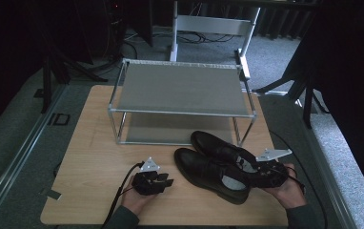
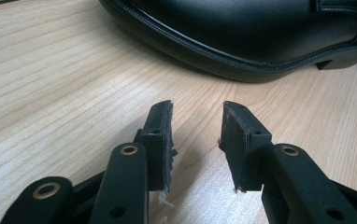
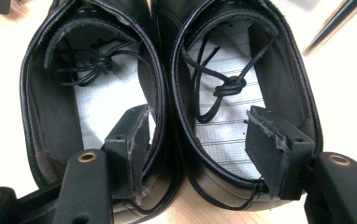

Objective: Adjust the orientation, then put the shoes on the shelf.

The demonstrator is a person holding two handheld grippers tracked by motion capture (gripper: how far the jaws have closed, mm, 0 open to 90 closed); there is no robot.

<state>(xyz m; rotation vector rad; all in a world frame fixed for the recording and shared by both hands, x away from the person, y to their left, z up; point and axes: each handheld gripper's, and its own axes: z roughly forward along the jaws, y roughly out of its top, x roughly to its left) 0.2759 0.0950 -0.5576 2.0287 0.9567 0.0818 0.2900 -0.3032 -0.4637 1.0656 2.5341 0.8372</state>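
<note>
Shoes (image 1: 218, 167): black laced pair, touching, before rack (image 1: 180, 90) | bare worktop (image 1: 99, 143) left | right hand-held gripper (image 3: 200, 140) released, straddling inner walls | left hand-held gripper (image 2: 196, 140) released, empty.

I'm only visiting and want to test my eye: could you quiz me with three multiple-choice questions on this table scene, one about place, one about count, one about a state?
1. Where do the black shoes stand?
A. on the rack's top shelf
B. on the table in front of the rack
C. on the floor

2. How many shoes are there?
A. one
B. two
C. three

3. The left hand-held gripper is
A. clamped on a shoe
B. open with nothing between its jaws
C. gripping a lace

Key: 1 B, the pair sits on the wooden table before the metal rack. 2 B, they stand side by side. 3 B, bare wood shows between its jaws.
</note>
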